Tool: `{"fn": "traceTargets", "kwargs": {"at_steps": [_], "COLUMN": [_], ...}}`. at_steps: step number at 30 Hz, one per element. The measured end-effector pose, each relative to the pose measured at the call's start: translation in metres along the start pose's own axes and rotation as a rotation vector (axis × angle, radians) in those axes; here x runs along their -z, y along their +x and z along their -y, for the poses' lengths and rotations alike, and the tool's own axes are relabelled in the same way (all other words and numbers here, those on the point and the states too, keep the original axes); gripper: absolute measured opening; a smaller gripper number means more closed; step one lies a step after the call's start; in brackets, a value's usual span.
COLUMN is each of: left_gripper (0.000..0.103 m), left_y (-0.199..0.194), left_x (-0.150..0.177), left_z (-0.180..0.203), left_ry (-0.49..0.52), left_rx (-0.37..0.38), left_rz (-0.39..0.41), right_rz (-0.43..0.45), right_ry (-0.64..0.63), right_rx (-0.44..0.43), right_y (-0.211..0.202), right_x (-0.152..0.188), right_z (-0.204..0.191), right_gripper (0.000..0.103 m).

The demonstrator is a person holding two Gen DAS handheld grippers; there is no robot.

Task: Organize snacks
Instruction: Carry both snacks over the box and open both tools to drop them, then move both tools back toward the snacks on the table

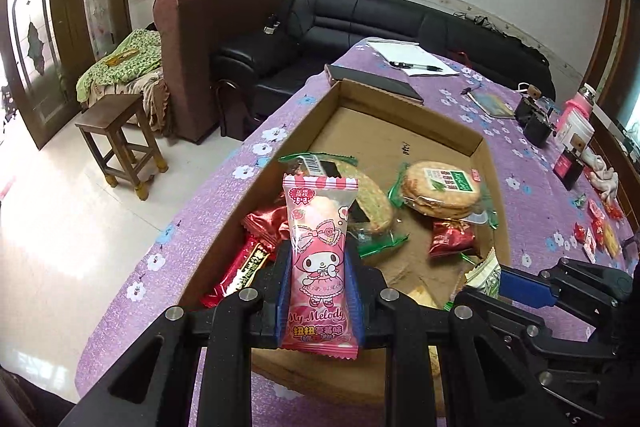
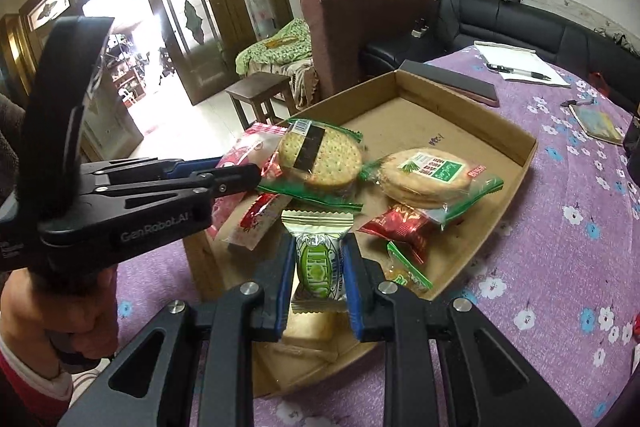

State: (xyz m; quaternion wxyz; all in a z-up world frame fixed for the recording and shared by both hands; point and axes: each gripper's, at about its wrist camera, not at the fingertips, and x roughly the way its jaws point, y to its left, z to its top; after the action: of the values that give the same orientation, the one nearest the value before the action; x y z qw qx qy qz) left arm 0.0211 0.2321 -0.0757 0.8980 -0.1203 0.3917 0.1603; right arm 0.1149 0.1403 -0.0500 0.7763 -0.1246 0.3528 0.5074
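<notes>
Over the shallow brown cardboard tray (image 1: 400,115), lower centre, left tool (image 1: 320,291) pinches the pink My Melody packet (image 1: 318,267); right tool (image 2: 318,279) pinches the green-and-silver sweet (image 2: 318,259). Lower each before releasing.

Left tongs (image 1: 320,291) clamping pink My Melody packet (image 1: 318,263), above cardboard tray (image 1: 400,115)

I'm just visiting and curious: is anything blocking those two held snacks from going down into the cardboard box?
Nothing visible blocks them. The left gripper holds the pink snack and the right gripper the green snack, both above the open cardboard box. Other packets lie beneath them; the far end is bare.
</notes>
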Motion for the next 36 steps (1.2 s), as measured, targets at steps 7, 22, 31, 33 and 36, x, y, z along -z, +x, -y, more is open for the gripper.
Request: {"fn": "traceTargets", "kwargs": {"at_steps": [7,22,31,33,36], "left_gripper": [0.025,0.071,0.071,0.072,0.078], "left_y": [0.002,-0.022,-0.031,-0.031,-0.033], "left_x": [0.001,-0.005,-0.007,-0.008,-0.008], "left_z": [-0.004,0.001,0.034,0.045,0.064], "left_ry": [-0.004,-0.010,0.036,0.056,0.087], "left_rx": [-0.017,-0.042,-0.021,-0.016,-0.007], "left_rz": [0.004,0.071,0.080,0.082,0.086], "right_rz": [-0.012,0.078,0.117,0.123,0.136], "right_ry": [-0.031,-0.020,0.065,0.085,0.114], "right_rx": [0.013,0.065,0.141,0.156,0.180], "right_y": [0.005,-0.046,-0.093,-0.102,-0.117], "right_x": [0.000,0.007,0.035,0.040,0.050], "right_z": [-0.006,0.007,0.056,0.066,0.083], "right_gripper": [0.023,0.059,0.059,0.059,0.060]}}
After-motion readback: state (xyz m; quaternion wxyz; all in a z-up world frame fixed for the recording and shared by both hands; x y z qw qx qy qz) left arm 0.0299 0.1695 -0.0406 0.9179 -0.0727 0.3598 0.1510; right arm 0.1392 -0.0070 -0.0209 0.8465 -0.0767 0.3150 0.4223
